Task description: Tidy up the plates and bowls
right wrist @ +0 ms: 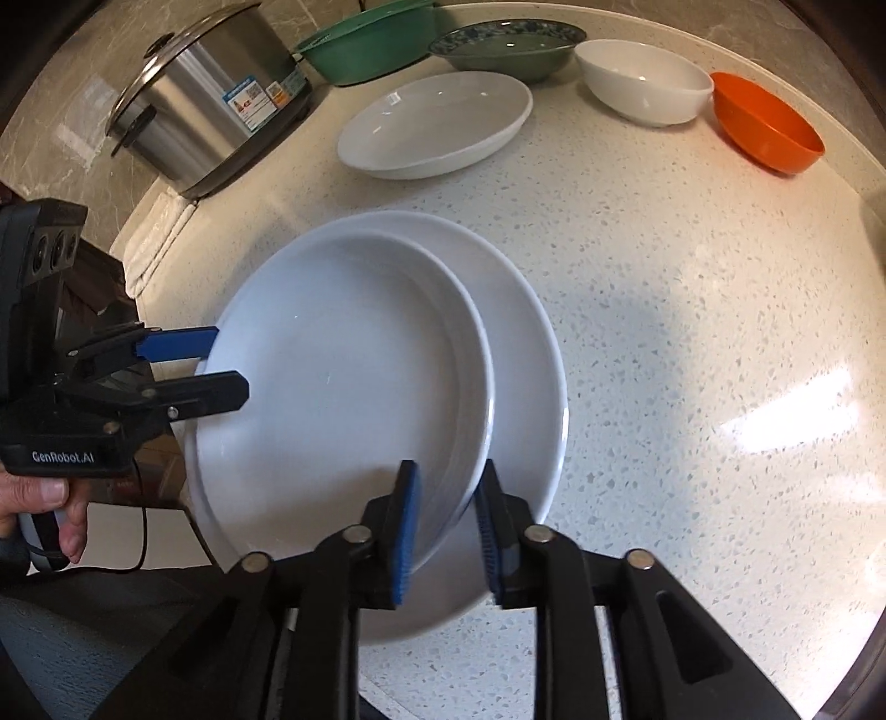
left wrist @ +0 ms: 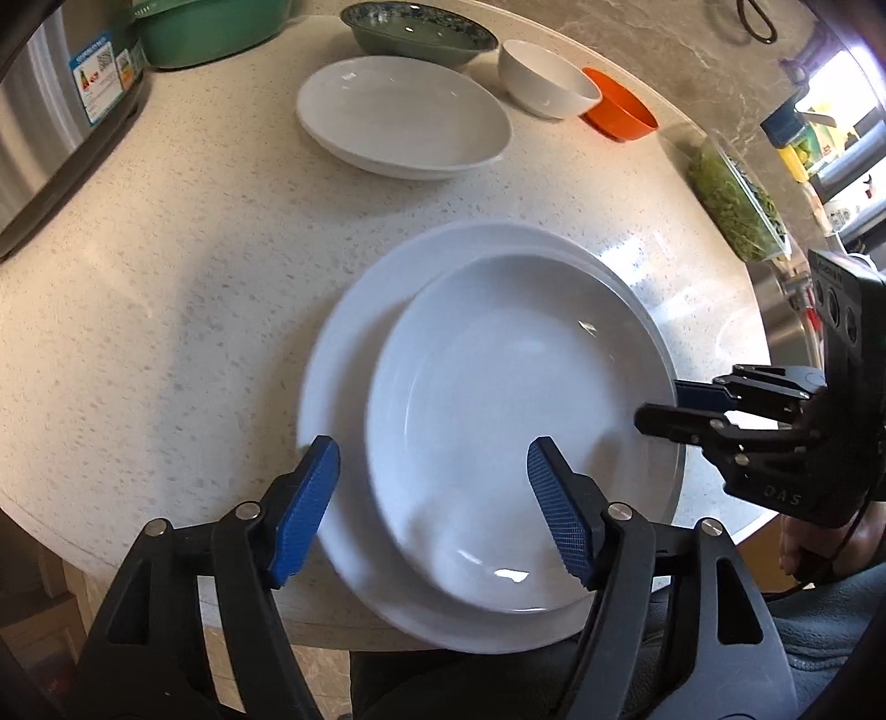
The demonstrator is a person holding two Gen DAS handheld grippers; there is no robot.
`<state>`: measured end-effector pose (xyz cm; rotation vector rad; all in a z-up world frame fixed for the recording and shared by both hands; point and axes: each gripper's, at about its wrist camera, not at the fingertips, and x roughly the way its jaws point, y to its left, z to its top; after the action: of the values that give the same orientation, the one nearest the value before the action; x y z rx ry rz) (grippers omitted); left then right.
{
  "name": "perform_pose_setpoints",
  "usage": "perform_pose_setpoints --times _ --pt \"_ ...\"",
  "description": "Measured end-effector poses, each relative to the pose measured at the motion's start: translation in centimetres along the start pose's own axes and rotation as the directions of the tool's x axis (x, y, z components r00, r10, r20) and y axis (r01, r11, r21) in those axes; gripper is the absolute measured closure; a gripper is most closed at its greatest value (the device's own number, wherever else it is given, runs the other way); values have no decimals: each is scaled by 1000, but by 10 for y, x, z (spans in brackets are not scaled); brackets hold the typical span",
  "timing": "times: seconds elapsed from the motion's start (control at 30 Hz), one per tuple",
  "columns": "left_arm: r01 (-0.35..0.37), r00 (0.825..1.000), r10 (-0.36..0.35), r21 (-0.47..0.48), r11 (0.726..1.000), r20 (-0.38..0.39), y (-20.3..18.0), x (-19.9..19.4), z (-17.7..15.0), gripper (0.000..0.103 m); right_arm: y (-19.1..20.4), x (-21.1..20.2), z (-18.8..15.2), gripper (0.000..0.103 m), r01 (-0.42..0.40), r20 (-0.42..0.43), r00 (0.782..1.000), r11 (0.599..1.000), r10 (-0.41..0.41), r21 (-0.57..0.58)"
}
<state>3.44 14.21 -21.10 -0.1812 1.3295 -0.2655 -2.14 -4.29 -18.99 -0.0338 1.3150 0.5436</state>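
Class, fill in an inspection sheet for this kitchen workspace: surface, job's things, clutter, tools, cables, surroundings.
Surface: pale speckled counter, rounded edge.
Job's things: white deep plate sits off-centre in a larger white plate; behind them an oval white dish, patterned green bowl, white bowl and orange bowl.
Clutter: steel cooker, green basin, packet of greens.
Tools: right tool straddles the deep plate's rim, a gap showing; left tool open around the deep plate's near edge.
Cables: black cord hangs below the left hand.
Surroundings: marble-look wall; shelves far right, blurred.
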Motion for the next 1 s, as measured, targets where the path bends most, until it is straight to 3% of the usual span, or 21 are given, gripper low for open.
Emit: perform_pose_setpoints --times 0.1,0.17,0.3,0.33,0.5,0.63,0.73,0.8,1.0 --pt "54 998 -53 -32 998 39 15 -19 11 29 -6 -16 1 43 -11 38 999 999 10 30" --pt "75 995 -72 -42 996 72 26 -31 23 24 -16 -28 3 35 -29 74 997 998 24 62" --pt "157 980 -143 -97 983 140 59 -42 58 20 -51 -45 13 32 -82 129 990 983 61 162" --pt "184 974 -165 -114 976 157 67 -41 70 15 -61 -49 17 31 -111 145 986 974 83 197" --pt "257 957 -235 -120 959 171 100 -27 122 12 -114 -68 56 15 -319 278 933 880 227 351" --pt "314 945 -294 -158 936 142 117 -2 159 12 -134 -54 95 15 -462 321 880 784 349 414" --pt "300 952 -289 -119 947 99 118 14 178 12 -131 -31 121 15 -477 305 875 777 376 411" --pt "298 954 -292 -106 949 70 117 29 189 12 -128 -9 139 16 -534 291 845 739 448 411" --pt "357 934 -356 -110 928 30 123 49 202 12 -132 39 157 18 -577 248 813 676 526 459"
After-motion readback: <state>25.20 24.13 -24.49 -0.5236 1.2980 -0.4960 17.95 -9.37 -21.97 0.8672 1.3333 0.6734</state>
